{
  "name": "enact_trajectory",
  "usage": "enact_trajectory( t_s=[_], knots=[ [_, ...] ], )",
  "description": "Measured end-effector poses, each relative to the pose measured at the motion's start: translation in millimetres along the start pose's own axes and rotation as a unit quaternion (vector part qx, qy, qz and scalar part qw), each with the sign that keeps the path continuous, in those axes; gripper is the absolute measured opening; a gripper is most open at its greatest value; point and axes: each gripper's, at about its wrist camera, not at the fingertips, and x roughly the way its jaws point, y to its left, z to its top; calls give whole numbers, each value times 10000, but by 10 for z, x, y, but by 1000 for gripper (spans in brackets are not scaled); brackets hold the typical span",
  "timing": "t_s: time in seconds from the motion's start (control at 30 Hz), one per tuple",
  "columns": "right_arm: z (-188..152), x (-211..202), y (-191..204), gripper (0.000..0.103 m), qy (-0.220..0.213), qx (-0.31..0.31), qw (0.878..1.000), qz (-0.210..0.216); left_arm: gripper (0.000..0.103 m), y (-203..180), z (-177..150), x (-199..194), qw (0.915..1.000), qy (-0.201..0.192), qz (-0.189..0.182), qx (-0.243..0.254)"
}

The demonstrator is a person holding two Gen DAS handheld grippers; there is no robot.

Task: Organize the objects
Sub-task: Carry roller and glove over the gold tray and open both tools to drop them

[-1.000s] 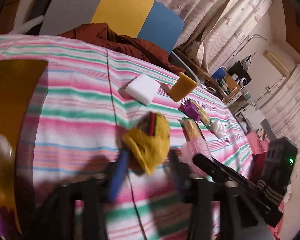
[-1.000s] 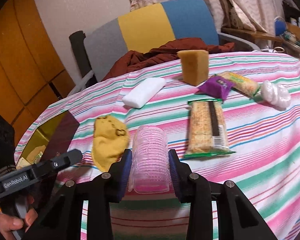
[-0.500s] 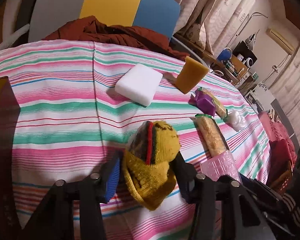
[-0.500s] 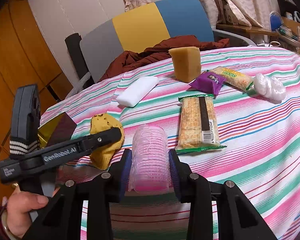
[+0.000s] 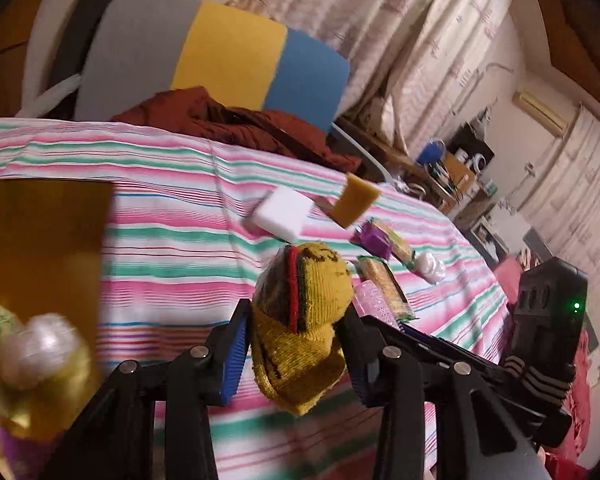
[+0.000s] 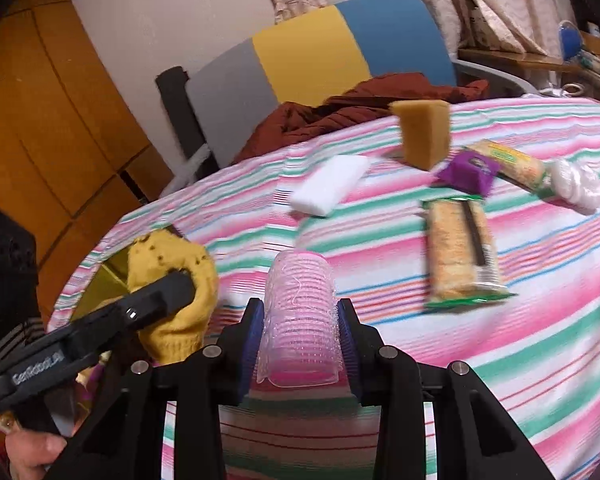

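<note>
In the left wrist view, the left tongs (image 5: pixel 296 350) pinch a rolled yellow sock (image 5: pixel 304 320) and hold it clear above the striped table (image 5: pixel 160 240); their jaws have just been closing, with the sock between them. At the left edge a gold box (image 5: pixel 44 232) already holds a few wrapped items, so some sorting looks done, while a white block (image 5: pixel 282 212), a tan sponge (image 5: pixel 354 200), a purple packet (image 5: pixel 374 238), snack bars and a white wad (image 5: pixel 431 266) still lie on the table. Against the frame a second back, the sock is gripped tighter and raised, and the box shows larger. In the right wrist view, the right tongs (image 6: pixel 300 344) are clamped on a pink hair roller (image 6: pixel 300 320), lifted off the cloth just beside the sock, near the box. A cracker pack (image 6: pixel 462 252) and the other pieces wait well apart. Compared with the earlier frame, the roller's grip is unchanged and the left tongs sit closer in.
</note>
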Motion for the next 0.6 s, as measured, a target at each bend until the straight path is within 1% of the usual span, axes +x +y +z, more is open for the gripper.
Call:
enact_trajectory(
  t_s=[0.1, 0.2, 0.3, 0.4, 0.47, 0.6],
  knots=[
    [13, 42, 211, 37, 59, -60, 9997, 248, 43, 209, 12, -256, 9995, -193, 132, -192],
    [19, 81, 461, 37, 115, -168, 9985, 508, 43, 433, 44, -508, 9982, -398, 369, -270],
    [18, 124, 735, 37, 203, -294, 9963, 786, 43, 714, 91, -738, 9954, -584, 610, -456],
    [9, 172, 1022, 37, 304, -414, 9929, 1069, 43, 1054, 153, -954, 9903, -755, 921, -709],
    [-21, 195, 1219, 37, 370, -518, 9904, 1230, 43, 1235, 184, -1052, 9871, -837, 1054, -866],
    [-72, 301, 1516, 37, 465, -731, 9875, 1315, 43, 1572, 265, -1207, 9809, -936, 1356, -1037]
  ],
)
